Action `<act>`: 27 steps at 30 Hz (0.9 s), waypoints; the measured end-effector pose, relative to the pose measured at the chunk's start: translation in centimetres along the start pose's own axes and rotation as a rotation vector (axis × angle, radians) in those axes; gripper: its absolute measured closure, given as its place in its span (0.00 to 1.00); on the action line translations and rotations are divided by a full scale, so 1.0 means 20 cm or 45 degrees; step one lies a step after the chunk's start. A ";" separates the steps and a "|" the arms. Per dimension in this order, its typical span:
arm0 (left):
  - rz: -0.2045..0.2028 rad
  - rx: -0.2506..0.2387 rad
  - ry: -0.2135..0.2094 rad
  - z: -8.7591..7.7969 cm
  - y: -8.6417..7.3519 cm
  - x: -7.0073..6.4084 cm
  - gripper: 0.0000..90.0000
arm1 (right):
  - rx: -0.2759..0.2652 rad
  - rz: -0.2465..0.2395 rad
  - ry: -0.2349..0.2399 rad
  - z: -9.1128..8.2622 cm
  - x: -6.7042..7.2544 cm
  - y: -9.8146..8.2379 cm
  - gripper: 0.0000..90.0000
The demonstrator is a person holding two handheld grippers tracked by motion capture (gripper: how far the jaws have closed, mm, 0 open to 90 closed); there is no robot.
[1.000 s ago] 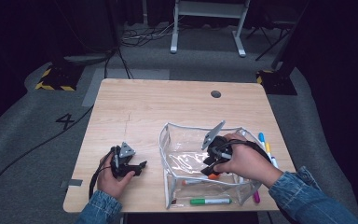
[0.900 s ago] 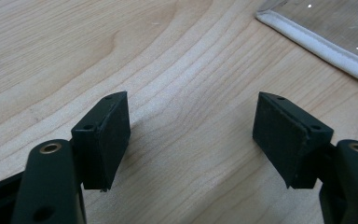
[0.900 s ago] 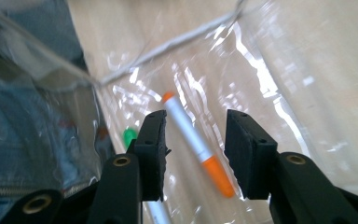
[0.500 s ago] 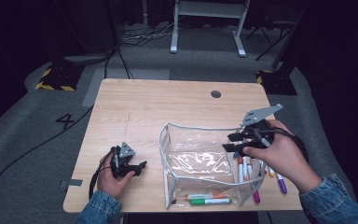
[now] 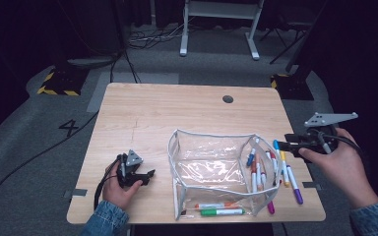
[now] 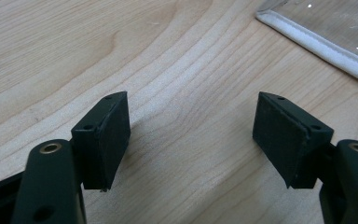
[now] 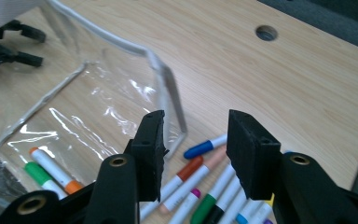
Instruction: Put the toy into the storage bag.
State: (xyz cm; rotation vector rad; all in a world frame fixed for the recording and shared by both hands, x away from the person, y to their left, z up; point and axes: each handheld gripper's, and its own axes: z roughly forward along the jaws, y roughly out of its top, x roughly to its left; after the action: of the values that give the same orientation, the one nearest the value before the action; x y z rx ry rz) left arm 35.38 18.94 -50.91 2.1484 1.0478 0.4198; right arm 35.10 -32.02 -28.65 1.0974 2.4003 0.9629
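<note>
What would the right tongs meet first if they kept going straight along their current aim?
Probably the loose markers just ahead and below the right tongs, then the clear pouch; depth is uncertain.

Clear zip pouch (image 5: 211, 164) open on table; markers (image 5: 268, 169) beside, some inside.

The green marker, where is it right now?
In the high view the green marker lies at the near edge of the table, beside the orange marker, by the clear pouch.

table (image 5: 177, 113): light wood, cable hole (image 5: 228, 99) | on it: clear pouch (image 5: 211, 164); markers (image 5: 285, 167) beside and under it
</note>
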 end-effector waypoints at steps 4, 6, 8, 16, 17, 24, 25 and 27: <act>0.000 0.000 0.000 0.00 0.00 0.00 0.31 | 0.021 0.059 -0.059 -0.01 -0.09 -0.07 0.63; 0.000 -0.001 -0.001 0.00 0.00 0.00 0.31 | 0.038 0.091 -0.080 0.00 -0.13 -0.11 0.63; 0.000 -0.001 0.000 0.00 0.00 0.00 0.31 | 0.051 0.103 -0.096 0.00 -0.15 -0.13 0.63; 0.000 0.000 0.000 0.00 0.00 0.00 0.31 | 0.162 0.230 -0.192 0.09 -0.31 -0.33 0.63; -0.001 0.000 0.000 0.00 0.00 0.00 0.31 | 0.181 0.238 -0.201 0.10 -0.32 -0.36 0.63; 0.000 0.000 0.000 0.00 0.00 0.00 0.31 | 0.290 0.314 -0.226 0.20 -0.39 -0.53 0.63; -0.002 -0.001 -0.003 0.00 0.00 0.00 0.31 | 0.312 0.333 -0.214 0.22 -0.40 -0.56 0.63; 0.000 -0.001 0.000 0.00 0.00 0.00 0.31 | 0.368 0.371 -0.209 0.26 -0.40 -0.61 0.64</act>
State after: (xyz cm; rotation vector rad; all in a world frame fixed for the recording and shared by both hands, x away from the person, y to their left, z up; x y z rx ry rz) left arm 35.38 18.94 -50.92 2.1480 1.0474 0.4204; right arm 36.49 -41.66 -40.70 1.5983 2.3341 0.5868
